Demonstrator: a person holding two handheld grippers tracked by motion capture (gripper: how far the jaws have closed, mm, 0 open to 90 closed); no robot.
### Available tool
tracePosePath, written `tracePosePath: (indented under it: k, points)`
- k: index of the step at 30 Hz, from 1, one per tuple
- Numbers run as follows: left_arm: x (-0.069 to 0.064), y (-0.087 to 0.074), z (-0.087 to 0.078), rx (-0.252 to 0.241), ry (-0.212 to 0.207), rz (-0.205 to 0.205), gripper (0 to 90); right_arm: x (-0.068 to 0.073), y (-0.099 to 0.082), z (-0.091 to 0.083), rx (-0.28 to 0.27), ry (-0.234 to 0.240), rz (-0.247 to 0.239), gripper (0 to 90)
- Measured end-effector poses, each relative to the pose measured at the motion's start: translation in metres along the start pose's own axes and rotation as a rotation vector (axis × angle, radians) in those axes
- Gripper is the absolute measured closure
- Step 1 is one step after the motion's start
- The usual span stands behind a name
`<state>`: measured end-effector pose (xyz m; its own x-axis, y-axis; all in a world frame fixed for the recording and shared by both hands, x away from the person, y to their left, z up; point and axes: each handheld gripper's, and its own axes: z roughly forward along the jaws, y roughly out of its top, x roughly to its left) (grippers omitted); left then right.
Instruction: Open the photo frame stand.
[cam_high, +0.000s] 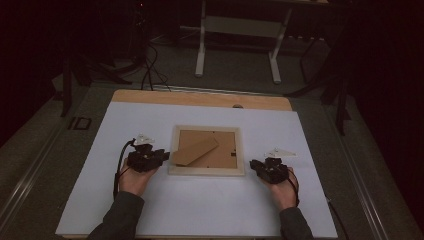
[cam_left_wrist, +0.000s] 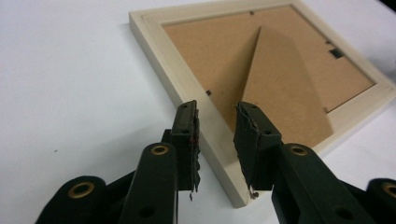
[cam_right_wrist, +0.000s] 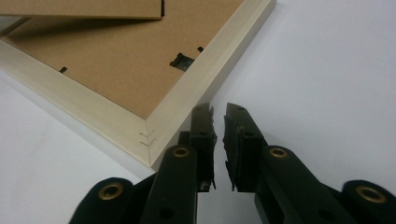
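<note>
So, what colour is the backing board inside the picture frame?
The backing board is plain light brown, like cardboard; the picture frame is pale cream. The left gripper view shows it best.

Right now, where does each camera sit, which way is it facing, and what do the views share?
High view: above the person's side, facing forward and down on the white table; forearms, left gripper and right gripper show.
Left gripper view: rides that gripper, facing the picture frame, whose rail runs under its parted jaws.
Right gripper view: faces the frame's corner; gripper.
Shared: the face-down frame and its stand.

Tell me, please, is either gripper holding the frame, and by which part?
Neither: the left gripper stands open over the frame's edge, the right gripper beside its corner.
</note>
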<state>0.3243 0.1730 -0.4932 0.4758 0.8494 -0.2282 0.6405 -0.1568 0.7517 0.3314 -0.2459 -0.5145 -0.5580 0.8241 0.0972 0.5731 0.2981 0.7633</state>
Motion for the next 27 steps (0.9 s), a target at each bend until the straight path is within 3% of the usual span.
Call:
tracePosePath:
  k: [4,5,9,20,27]
  points:
    - [-0.001,0.002,-0.001,0.009,-0.012,0.013,68.4,0.0,0.001,-0.002,-0.009,0.002,0.002,79.8]
    - [-0.003,0.007,-0.001,0.025,-0.022,0.039,68.4,0.0,0.001,-0.002,-0.009,0.002,0.002,79.3]
    - [-0.009,0.011,-0.001,0.028,-0.031,0.073,68.1,-0.001,0.001,-0.005,-0.021,0.001,0.015,74.6]
    - [-0.014,0.024,0.003,0.026,-0.094,0.087,62.4,-0.003,0.002,-0.007,-0.033,0.011,0.028,66.1]
    - [-0.015,0.039,0.008,0.031,-0.13,0.067,67.4,-0.003,0.001,-0.007,-0.026,0.021,0.027,63.4]
